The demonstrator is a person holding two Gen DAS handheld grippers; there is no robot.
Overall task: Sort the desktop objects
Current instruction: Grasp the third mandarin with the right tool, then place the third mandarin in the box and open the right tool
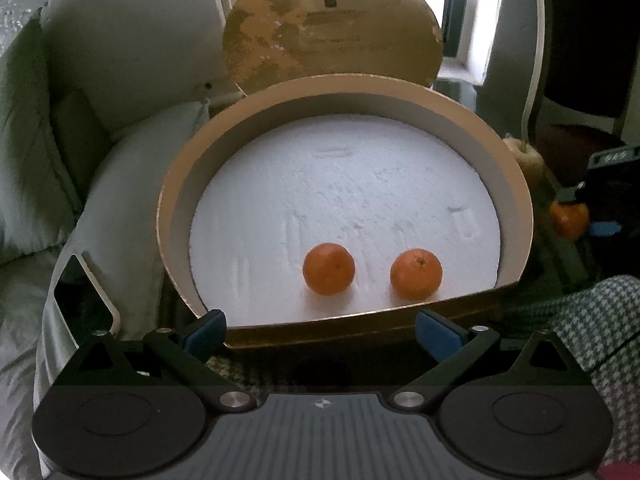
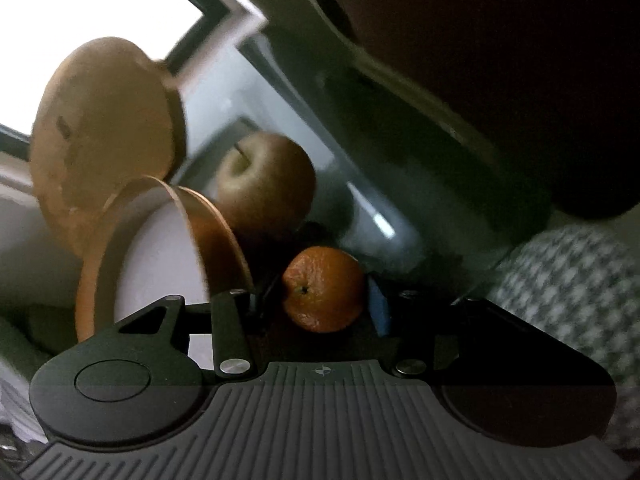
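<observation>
A round gold box (image 1: pixel 176 184) with a white foam floor stands open in the left wrist view. Two tangerines (image 1: pixel 329 268) (image 1: pixel 416 274) lie inside it near the front rim. My left gripper (image 1: pixel 320 332) is open and empty just in front of the box's near rim. My right gripper (image 2: pixel 320 300) is shut on a third tangerine (image 2: pixel 323 288), held to the right of the box (image 2: pixel 216 236); it shows at the right edge of the left wrist view (image 1: pixel 570 218). An apple (image 2: pixel 266 182) sits behind the tangerine, beside the box.
The box's gold lid (image 1: pixel 332 28) leans upright behind the box. A white pillow (image 1: pixel 128 184) and bedding lie to the left. A houndstooth cloth (image 1: pixel 600 320) lies at the right. A white-framed tablet (image 1: pixel 86 300) stands at the left front.
</observation>
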